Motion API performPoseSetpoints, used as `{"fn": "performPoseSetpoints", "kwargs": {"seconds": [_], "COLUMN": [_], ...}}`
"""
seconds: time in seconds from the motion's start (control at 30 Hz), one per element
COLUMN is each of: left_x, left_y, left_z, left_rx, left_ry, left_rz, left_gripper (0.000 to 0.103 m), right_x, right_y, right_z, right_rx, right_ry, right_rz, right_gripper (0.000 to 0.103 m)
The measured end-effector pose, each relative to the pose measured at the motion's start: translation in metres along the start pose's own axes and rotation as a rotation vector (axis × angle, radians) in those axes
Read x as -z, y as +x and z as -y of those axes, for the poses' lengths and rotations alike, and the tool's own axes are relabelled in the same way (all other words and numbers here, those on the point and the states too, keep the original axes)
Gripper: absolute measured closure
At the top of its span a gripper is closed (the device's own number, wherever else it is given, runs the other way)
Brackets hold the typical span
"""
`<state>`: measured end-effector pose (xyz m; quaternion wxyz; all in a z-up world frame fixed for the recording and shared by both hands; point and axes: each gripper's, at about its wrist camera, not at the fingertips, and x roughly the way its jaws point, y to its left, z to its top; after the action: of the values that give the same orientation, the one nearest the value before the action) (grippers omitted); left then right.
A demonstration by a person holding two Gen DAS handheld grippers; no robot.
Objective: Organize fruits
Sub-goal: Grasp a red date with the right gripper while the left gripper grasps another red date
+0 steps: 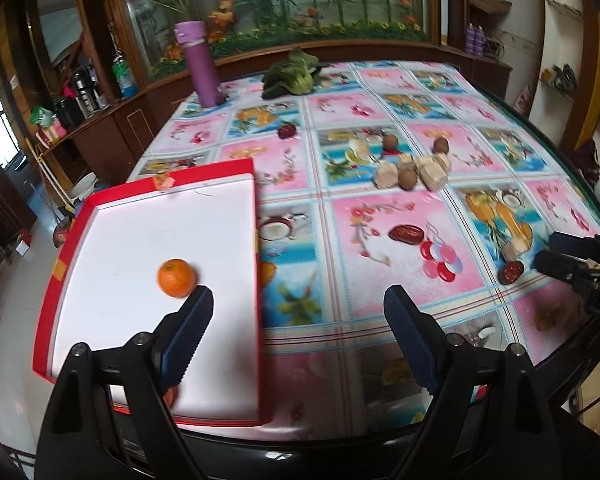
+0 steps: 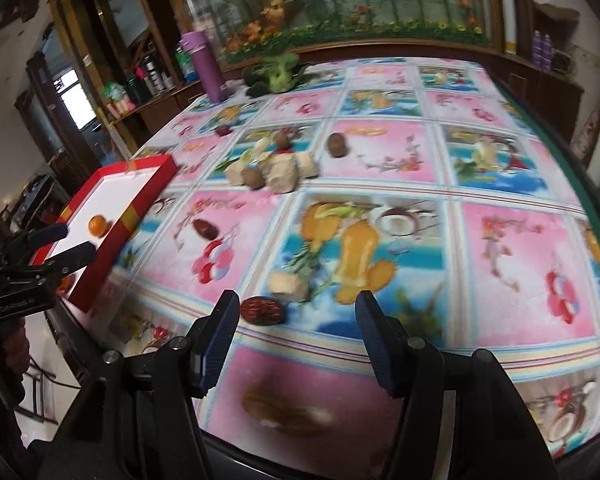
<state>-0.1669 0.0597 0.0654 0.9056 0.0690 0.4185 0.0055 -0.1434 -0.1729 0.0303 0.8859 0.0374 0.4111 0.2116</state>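
The left gripper [image 1: 298, 304] stands wide open and holds nothing; its fingers hang over the near edge of the table [image 1: 480, 92], one above the red box [image 1: 52, 280], the other above the patterned cloth. The right gripper [image 2: 296, 312] is likewise spread wide and empty, near the table's front edge, with a red date [image 2: 261, 310] just ahead of its left finger and not touching it.

The red box, a shallow tray with a white floor, sits at the table's left front corner. Inside lies one mandarin orange [image 1: 176, 278], round, bright and unpeeled; a second orange shape shows partly behind the left gripper's finger, too hidden to name.

A second red date [image 1: 406, 234], dark, glossy and oblong, lies on the cloth toward the middle. Farther back a cluster of pale chunks and brown round fruits [image 1: 410, 170] sits in the middle of the table. A purple flask [image 1: 201, 64] and a leafy green vegetable [image 1: 290, 76] stand near the far edge.
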Motion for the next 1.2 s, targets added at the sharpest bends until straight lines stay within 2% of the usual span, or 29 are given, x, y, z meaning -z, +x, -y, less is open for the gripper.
{"fn": "performPoseSetpoints", "kwargs": {"seconds": [0.07,0.17,0.27,0.37,0.53,0.57,0.7,0.87,0.97,1.1,1.17,1.2], "left_x": [0.000,-0.002,-0.003,-0.004,-0.009,-0.011,-0.024,-0.039,-0.044,-0.048,-0.048,-0.047], "left_y": [0.001,0.002,0.004,0.007,0.014,0.016,0.024,0.047,0.067,0.087,0.096,0.096], "left_z": [0.000,-0.002,-0.003,-0.002,0.002,0.003,0.007,0.032,0.047,0.056,0.057,0.058], "left_rx": [-0.006,-0.019,-0.020,-0.016,-0.007,-0.001,0.044,0.094,0.157,0.161,0.155,0.149], "left_ry": [-0.002,-0.009,-0.013,-0.011,0.002,0.004,-0.007,0.034,0.011,-0.044,-0.059,-0.058], "left_rz": [-0.006,-0.008,-0.010,-0.016,-0.029,-0.029,-0.037,-0.073,-0.131,-0.153,-0.182,-0.166], "left_gripper": [0.016,0.016,0.016,0.016,0.016,0.016,0.016,0.016,0.016,0.017,0.031,0.031], "right_x": [0.001,0.003,0.006,0.009,0.008,0.008,0.004,-0.002,-0.001,-0.001,-0.001,-0.001], "right_y": [0.004,0.008,0.013,0.023,0.028,0.029,0.032,0.031,0.029,0.029,0.029,0.029], "right_z": [-0.007,-0.011,-0.010,-0.013,-0.022,-0.024,-0.021,-0.001,0.005,0.004,0.005,0.005], "right_rx": [-0.024,-0.009,-0.041,-0.030,-0.019,-0.003,0.016,0.045,0.030,0.027,0.017,0.013], "right_ry": [-0.032,-0.071,-0.060,-0.061,-0.092,-0.107,-0.105,-0.042,-0.027,-0.035,-0.032,-0.031], "right_rz": [-0.006,-0.006,-0.037,-0.069,-0.060,-0.058,-0.051,-0.037,-0.033,-0.033,-0.031,-0.031], "right_gripper": [0.043,0.043,0.044,0.055,0.073,0.074,0.074,0.074,0.074,0.074,0.074,0.074]}}
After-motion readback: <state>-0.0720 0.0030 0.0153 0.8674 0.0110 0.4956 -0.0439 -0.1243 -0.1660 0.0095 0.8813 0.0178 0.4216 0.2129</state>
